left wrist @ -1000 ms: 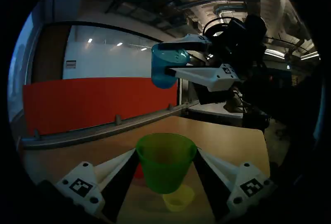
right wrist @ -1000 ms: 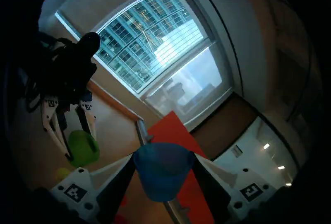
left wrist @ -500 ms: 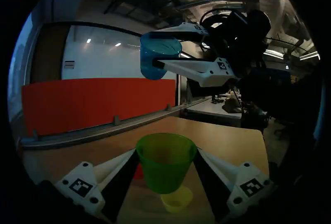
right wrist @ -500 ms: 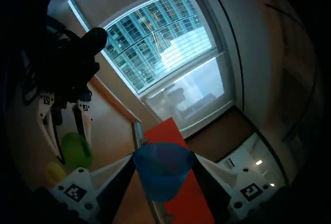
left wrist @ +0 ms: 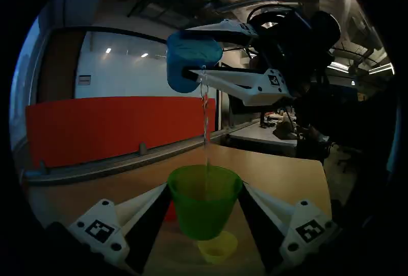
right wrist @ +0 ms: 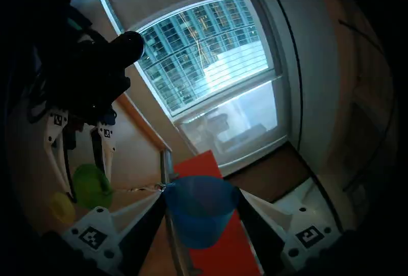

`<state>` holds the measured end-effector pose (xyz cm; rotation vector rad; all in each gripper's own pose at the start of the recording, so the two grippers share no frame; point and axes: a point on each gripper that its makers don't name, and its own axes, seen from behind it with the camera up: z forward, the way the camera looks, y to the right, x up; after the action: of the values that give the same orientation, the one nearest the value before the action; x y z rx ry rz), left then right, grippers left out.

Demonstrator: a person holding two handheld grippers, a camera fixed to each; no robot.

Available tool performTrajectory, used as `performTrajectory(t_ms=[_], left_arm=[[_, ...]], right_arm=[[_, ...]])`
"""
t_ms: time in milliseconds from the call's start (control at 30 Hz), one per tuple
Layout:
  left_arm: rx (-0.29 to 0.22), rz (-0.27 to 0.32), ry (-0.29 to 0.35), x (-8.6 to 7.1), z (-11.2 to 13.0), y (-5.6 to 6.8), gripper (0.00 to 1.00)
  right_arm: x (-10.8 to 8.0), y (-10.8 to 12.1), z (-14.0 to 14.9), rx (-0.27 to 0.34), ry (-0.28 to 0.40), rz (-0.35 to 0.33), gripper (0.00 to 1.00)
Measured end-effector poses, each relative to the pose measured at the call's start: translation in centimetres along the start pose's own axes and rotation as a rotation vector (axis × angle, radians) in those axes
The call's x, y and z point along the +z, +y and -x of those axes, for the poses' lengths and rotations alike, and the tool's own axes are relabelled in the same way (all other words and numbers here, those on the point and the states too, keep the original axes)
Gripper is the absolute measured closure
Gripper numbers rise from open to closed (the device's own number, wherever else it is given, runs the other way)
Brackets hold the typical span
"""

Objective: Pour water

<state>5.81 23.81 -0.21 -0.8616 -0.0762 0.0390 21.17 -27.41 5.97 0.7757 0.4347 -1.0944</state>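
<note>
Left gripper view: the left tool point(left wrist: 204, 194) has both fingers clamped on a green plastic cup point(left wrist: 205, 204), upright, one finger on each side. The cup sits right in front of the camera, so it hides most of a red thing point(left wrist: 171, 212) behind it (can't tell what that is) and the top of a small yellow cup point(left wrist: 218, 246) lower down on the wooden tabletop point(left wrist: 278, 166). Up above, the right tool point(left wrist: 182, 54) comes in from the right, gripping a blue cup point(left wrist: 189, 61) that's tipped over on its side. A thin stream of water point(left wrist: 205, 123) drops from its rim straight into the green cup. Behind all that there's a metal rail point(left wrist: 127, 156) along the far tabletop edge and an orange-red wall panel point(left wrist: 102, 123).

Right gripper view: everything looks rotated here. The blue cup point(right wrist: 200, 215) is pinched between the right tool's fingers and blocks the lower middle. The water point(right wrist: 136, 190) leaves its rim as a thin line running toward the left. Over there the left tool point(right wrist: 84, 171) holds the green cup point(right wrist: 91, 186), with the yellow cup point(right wrist: 62, 207) just beside it. The dark bulk above that tool covers part of the wall. A big gridded window point(right wrist: 214, 67) fills the background.
</note>
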Motion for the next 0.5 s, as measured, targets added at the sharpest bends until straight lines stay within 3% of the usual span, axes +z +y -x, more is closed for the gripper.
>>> performTrajectory(t_ms=[500], left_arm=[[0.005,0.006,-0.001,0.20,-0.20,-0.03,0.12]], right_arm=[[0.64,0.72,-0.20,-0.073,0.001,0.011,0.06]])
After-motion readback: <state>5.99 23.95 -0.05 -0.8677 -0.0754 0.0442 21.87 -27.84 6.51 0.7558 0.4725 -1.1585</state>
